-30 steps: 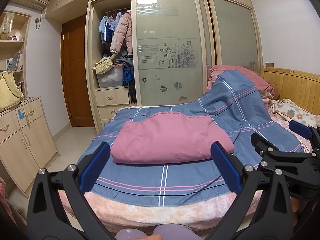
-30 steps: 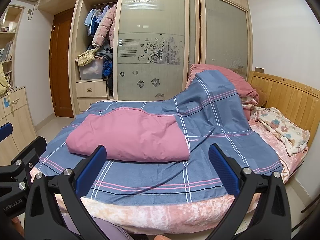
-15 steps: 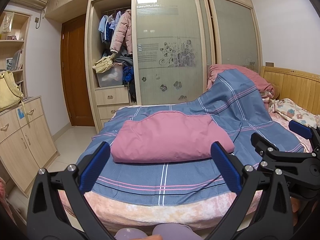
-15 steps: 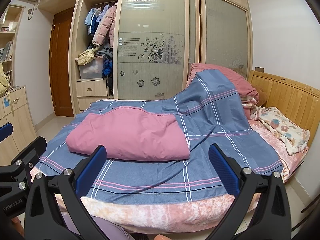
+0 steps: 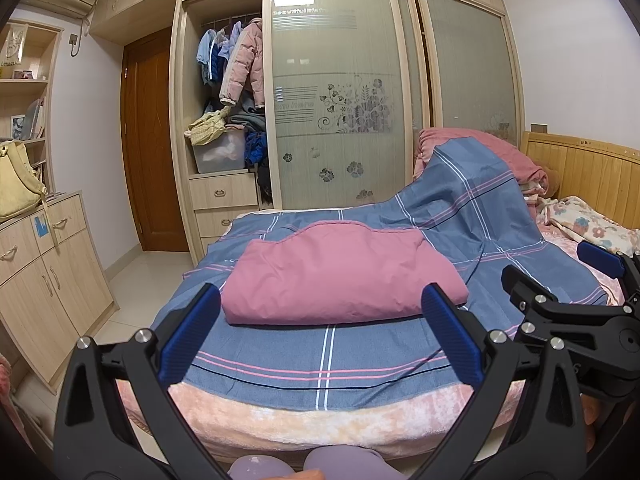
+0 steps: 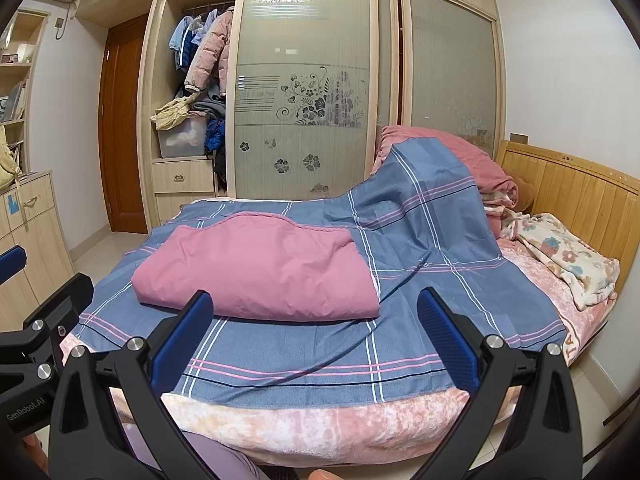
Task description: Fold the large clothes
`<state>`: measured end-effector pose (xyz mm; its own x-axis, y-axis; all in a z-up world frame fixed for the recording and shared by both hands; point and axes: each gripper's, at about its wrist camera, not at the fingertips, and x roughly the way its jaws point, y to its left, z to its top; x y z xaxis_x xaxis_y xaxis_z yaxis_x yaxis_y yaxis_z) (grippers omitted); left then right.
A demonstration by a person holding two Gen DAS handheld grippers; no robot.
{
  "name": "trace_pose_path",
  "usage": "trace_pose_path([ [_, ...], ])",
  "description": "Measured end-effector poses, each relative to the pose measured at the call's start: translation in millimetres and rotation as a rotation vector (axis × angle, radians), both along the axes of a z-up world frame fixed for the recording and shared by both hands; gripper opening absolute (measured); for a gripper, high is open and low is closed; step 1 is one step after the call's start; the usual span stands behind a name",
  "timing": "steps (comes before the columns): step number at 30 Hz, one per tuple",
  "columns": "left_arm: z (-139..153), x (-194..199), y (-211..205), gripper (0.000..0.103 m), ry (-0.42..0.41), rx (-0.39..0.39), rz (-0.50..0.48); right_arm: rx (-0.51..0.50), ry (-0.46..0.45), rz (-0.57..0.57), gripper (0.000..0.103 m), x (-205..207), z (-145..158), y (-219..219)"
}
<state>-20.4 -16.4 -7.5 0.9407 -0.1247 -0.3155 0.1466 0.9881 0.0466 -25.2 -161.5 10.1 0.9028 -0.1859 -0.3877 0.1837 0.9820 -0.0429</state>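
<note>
A pink garment (image 5: 340, 276) (image 6: 260, 268) lies folded into a thick rectangle on the blue plaid sheet (image 5: 328, 352) (image 6: 424, 256) that covers the bed. My left gripper (image 5: 320, 332) is open with nothing between its fingers, held short of the bed's near edge. My right gripper (image 6: 312, 336) is open and empty too, beside the left one and at about the same height. Each wrist view shows the other gripper at its side edge. Neither touches the cloth.
The sheet rises over a pink quilt pile (image 6: 452, 156) near the wooden headboard (image 6: 580, 200). A floral blanket (image 6: 564, 256) lies at the right. An open wardrobe (image 5: 228, 120) stands behind, a low cabinet (image 5: 44, 272) at the left. Lilac-clad knees (image 5: 304, 464) show below.
</note>
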Motion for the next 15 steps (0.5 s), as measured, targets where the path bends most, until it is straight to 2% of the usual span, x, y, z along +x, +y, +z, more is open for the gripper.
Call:
trace_pose_path([
  [15,-3.2,0.5,3.2,0.101,0.004,-0.001,-0.003,-0.003,0.001,-0.003,0.102,-1.0,-1.4,2.1],
])
